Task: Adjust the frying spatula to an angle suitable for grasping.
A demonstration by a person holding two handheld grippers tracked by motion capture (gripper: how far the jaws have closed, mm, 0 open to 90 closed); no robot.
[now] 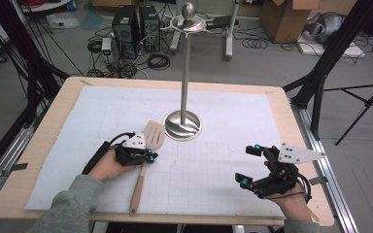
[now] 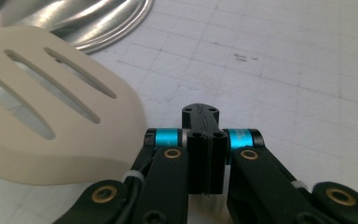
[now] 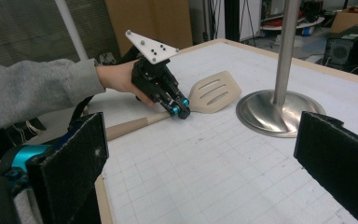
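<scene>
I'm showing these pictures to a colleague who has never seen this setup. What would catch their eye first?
Probably the tall polished metal stand with a round base, upright mid-table on the white gridded mat. Next, the cream slotted spatula with a wooden handle lying just left of the base, the shut left gripper at its neck. The right gripper hovers open near the right edge.

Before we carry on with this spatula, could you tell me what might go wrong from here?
The left gripper is shut at the spatula's thin neck, and I cannot tell whether the neck is clamped; on a lift, the long wooden handle might swing or slip. The stand's steel base sits right beside the slotted blade, so a sideways move could knock it.
</scene>
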